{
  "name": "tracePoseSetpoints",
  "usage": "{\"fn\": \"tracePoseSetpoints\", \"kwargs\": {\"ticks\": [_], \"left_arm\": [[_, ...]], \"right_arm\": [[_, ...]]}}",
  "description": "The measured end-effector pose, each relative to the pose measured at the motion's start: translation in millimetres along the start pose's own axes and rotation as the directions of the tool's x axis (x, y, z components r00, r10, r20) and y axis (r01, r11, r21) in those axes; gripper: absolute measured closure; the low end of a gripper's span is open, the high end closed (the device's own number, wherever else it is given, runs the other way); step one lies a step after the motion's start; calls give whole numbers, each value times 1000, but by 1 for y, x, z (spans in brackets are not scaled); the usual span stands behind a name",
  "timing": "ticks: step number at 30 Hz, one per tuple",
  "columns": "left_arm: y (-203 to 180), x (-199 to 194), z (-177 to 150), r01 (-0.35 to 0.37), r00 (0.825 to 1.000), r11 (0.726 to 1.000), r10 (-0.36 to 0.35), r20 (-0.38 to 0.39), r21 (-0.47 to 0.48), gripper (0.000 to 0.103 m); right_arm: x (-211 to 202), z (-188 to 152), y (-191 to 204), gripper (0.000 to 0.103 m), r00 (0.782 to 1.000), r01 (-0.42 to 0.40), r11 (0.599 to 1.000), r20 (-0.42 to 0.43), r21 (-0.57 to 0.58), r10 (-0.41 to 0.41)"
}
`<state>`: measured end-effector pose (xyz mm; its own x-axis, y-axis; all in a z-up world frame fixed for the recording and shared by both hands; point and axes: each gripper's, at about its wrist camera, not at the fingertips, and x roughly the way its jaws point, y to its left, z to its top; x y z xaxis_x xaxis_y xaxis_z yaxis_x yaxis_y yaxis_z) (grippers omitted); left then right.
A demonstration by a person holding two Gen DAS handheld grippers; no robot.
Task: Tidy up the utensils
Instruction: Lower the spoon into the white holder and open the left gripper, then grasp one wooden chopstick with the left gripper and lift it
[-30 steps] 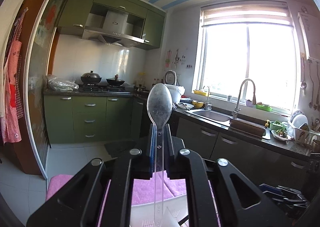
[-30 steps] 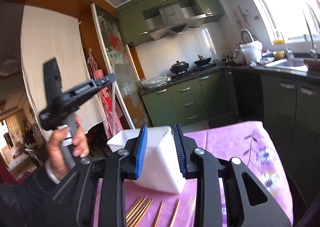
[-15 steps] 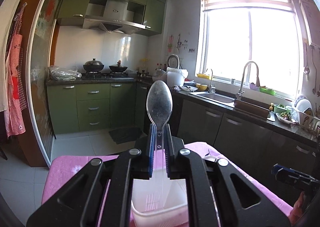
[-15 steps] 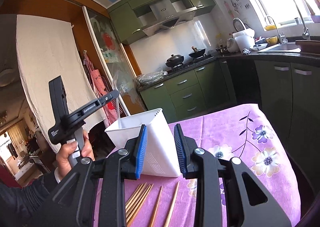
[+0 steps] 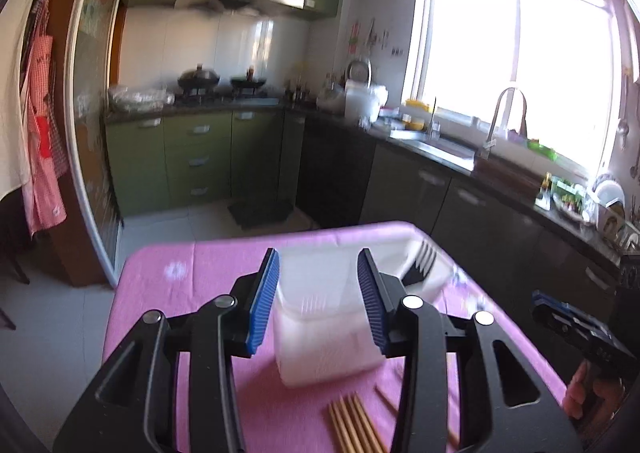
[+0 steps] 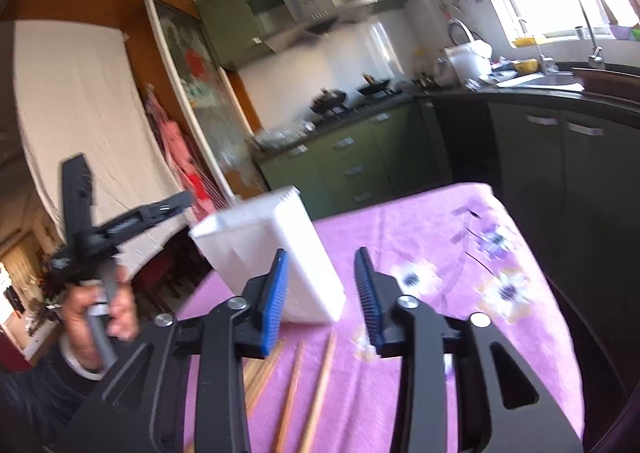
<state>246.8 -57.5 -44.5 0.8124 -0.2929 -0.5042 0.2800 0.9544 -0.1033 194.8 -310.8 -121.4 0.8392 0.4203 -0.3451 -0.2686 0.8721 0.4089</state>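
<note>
Left claw (image 5: 318,299) open, empty, above white plastic utensil caddy (image 5: 320,337) on pink-clothed surface (image 5: 192,281); fork (image 5: 420,263) leaning inside caddy. Right claw (image 6: 322,299) open, empty, just beside caddy. Wooden chopsticks (image 6: 294,385) loose on cloth in front.

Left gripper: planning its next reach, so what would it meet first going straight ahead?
Probably the white container, which sits right between the left gripper's open jaws on the pink cloth; depth is blurred.

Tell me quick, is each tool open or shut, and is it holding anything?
Left tool: open, holding nothing; the white holder sits beyond it.
Right tool: open, holding nothing.
</note>
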Motion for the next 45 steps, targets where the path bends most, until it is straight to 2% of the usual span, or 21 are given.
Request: {"fn": "tracePoseSetpoints", "kwargs": {"ticks": [2, 4, 5, 8, 9, 12, 15, 20, 31, 37, 39, 43, 45], "left_arm": [[-1, 1, -15, -13, 995, 1000, 13, -96, 5, 64], [-2, 8, -36, -16, 973, 1000, 16, -230, 1, 64], [-3, 12, -47, -17, 957, 1000, 16, -289, -1, 64], [-5, 29, -84, -6, 884, 1000, -8, -467, -27, 68], [-4, 34, -92, 3, 863, 999, -22, -505, -37, 72], [-9, 44, -107, 9, 819, 999, -34, -573, -46, 80], [-13, 54, -112, -4, 791, 999, -24, -612, -45, 84], [-13, 71, -110, -34, 762, 998, -7, -647, -51, 88], [-28, 92, -109, -65, 728, 998, 57, -683, 14, 90], [-36, 105, -104, -75, 729, 996, 87, -679, 47, 90], [-34, 106, -104, -77, 732, 996, 82, -676, 38, 96], [-23, 102, -104, -64, 730, 998, 41, -682, -9, 98], [-19, 97, -102, -65, 740, 998, 40, -671, -12, 98]], "right_arm": [[2, -6, 0, 66, 998, 42, 999, -44, -19, -43], [4, -13, 1, 66, 994, 75, 996, -79, -45, -79], [5, -18, 1, 66, 991, 87, 995, -94, -54, -92], [6, -27, 1, 64, 989, 86, 994, -119, -65, -93], [6, -31, 1, 63, 988, 84, 994, -126, -65, -92], [3, -39, 2, 63, 987, 73, 996, -139, -55, -80], [1, -44, 2, 63, 987, 60, 997, -148, -38, -65], [-5, -54, 2, 62, 986, 47, 999, -159, -20, -50], [-7, -59, -9, 60, 984, 42, 999, -172, 22, -38], [-2, -63, -3, 57, 981, 32, 999, -194, 15, -29], [0, -64, -4, 57, 979, 34, 999, -200, 16, -30], [2, -65, -5, 57, 978, 39, 999, -207, 20, -34], [3, -64, -5, 57, 977, 40, 999, -209, 19, -35]]}}
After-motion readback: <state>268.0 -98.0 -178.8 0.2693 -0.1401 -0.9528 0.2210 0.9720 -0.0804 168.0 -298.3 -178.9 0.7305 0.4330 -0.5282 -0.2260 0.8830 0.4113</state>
